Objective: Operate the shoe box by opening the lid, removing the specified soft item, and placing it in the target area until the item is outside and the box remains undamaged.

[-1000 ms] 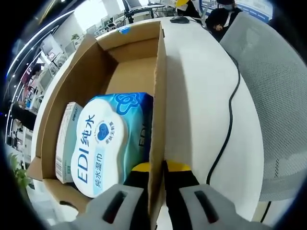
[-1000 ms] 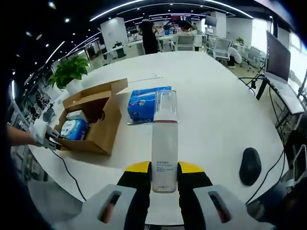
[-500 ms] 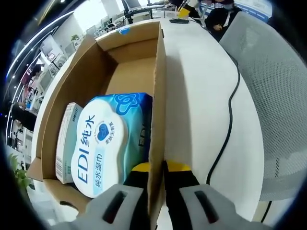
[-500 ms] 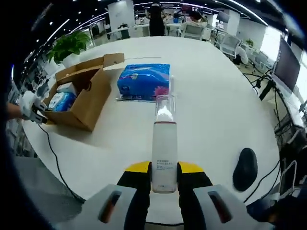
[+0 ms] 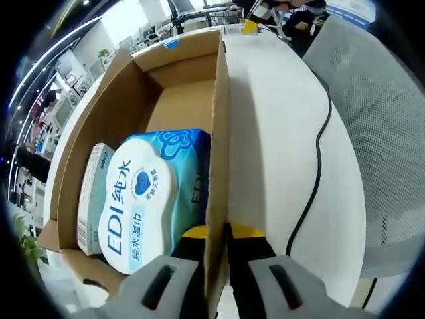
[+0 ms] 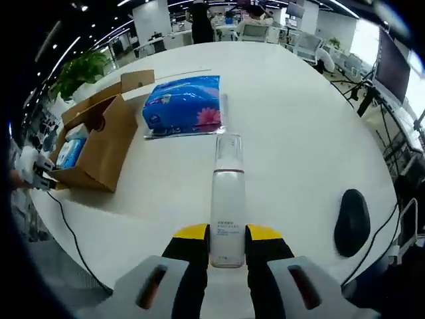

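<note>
Our left gripper [image 5: 214,234] pinches the box wall [image 5: 219,133], wipes pack [image 5: 149,193] just inside. Right gripper [image 6: 227,234] clamps a clear bottle [image 6: 227,199]; blue tissue pack [image 6: 184,103] beyond, mouse [image 6: 352,222] rightward.

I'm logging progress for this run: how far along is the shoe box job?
Done: the cardboard box stands open, and a blue tissue pack already lies on the white table beside it. In hand: the right gripper is shut on a clear bottle, held above the table; the left gripper pinches the box wall. Left: setting the bottle down. A wet wipes pack remains inside.
</note>
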